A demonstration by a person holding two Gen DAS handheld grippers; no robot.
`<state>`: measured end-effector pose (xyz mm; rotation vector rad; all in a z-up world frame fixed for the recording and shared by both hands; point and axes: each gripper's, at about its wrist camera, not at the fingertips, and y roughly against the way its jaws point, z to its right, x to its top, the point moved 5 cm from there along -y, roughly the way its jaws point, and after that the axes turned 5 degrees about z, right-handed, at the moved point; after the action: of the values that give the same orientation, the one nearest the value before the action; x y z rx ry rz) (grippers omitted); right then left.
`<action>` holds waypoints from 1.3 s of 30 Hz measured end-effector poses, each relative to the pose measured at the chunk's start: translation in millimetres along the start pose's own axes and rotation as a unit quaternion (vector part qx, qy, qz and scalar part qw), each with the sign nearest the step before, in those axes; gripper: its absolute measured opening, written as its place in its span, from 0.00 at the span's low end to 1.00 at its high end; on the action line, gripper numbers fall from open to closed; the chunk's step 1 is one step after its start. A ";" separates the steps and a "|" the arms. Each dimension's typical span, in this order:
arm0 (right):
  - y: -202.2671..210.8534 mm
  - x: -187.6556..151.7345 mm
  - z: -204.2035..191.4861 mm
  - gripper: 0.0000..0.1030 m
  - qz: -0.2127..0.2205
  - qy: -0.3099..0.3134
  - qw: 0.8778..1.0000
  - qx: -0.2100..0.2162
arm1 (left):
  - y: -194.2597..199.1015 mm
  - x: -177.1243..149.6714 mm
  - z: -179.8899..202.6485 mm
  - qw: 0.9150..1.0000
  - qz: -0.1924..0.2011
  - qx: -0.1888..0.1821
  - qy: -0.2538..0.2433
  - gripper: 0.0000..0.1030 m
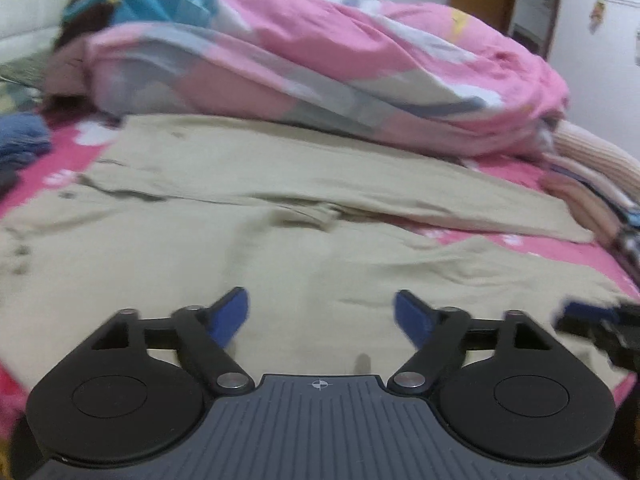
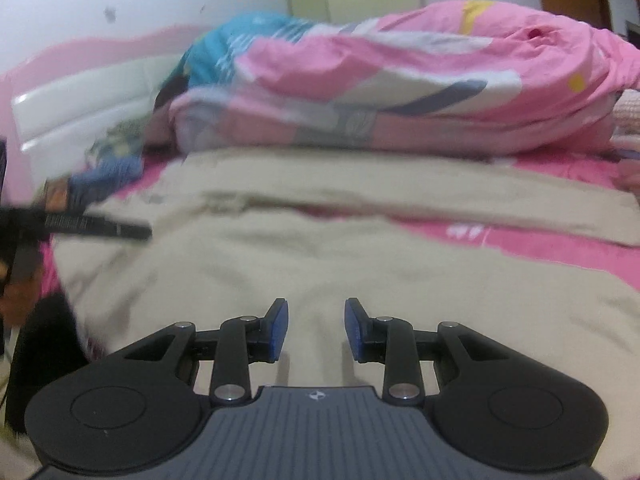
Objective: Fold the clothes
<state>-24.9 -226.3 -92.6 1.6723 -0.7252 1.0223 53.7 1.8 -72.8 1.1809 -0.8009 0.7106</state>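
A pair of beige trousers [image 1: 248,216] lies spread flat on the pink bed sheet, legs running to the right; it also shows in the right wrist view [image 2: 320,248]. My left gripper [image 1: 320,316] is wide open and empty, just above the near trouser leg. My right gripper [image 2: 316,328] is open with a narrower gap, empty, over the near edge of the same trousers. The right gripper also shows at the right edge of the left wrist view [image 1: 600,324], and the left gripper at the left edge of the right wrist view [image 2: 80,224].
A bunched pink patterned quilt [image 1: 360,64] lies across the back of the bed. Folded blue clothes [image 1: 20,140] sit at the left. A stack of folded garments [image 1: 600,184] lies at the right. A white headboard [image 2: 88,100] stands at the back left.
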 end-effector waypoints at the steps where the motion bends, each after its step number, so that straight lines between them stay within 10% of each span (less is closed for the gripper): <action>1: -4.7 7.6 3.2 0.32 0.006 0.001 1.000 0.001 | -3.9 -0.3 2.7 1.000 -0.001 0.001 -0.004 0.86; 7: -54.0 60.0 29.3 0.38 -0.018 -0.015 0.999 0.039 | -24.6 -2.8 10.6 1.000 -0.005 0.011 -0.014 0.83; 18: -196.8 72.9 21.2 0.38 -0.205 0.018 0.966 0.155 | -33.9 -20.7 3.5 1.000 -0.020 -0.002 -0.018 0.81; 22: -207.0 65.1 1.9 0.00 -0.212 0.061 0.961 0.167 | -34.1 -22.0 4.4 0.999 -0.017 -0.003 -0.027 0.81; 39: -210.3 73.6 -3.7 0.00 -0.167 0.123 0.975 0.082 | -32.1 -26.7 3.4 0.999 -0.008 -0.018 -0.051 0.81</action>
<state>184.7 -155.7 -119.6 1.6961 -0.1917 1.0424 65.3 -10.7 -111.0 1.1974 -0.8844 0.6237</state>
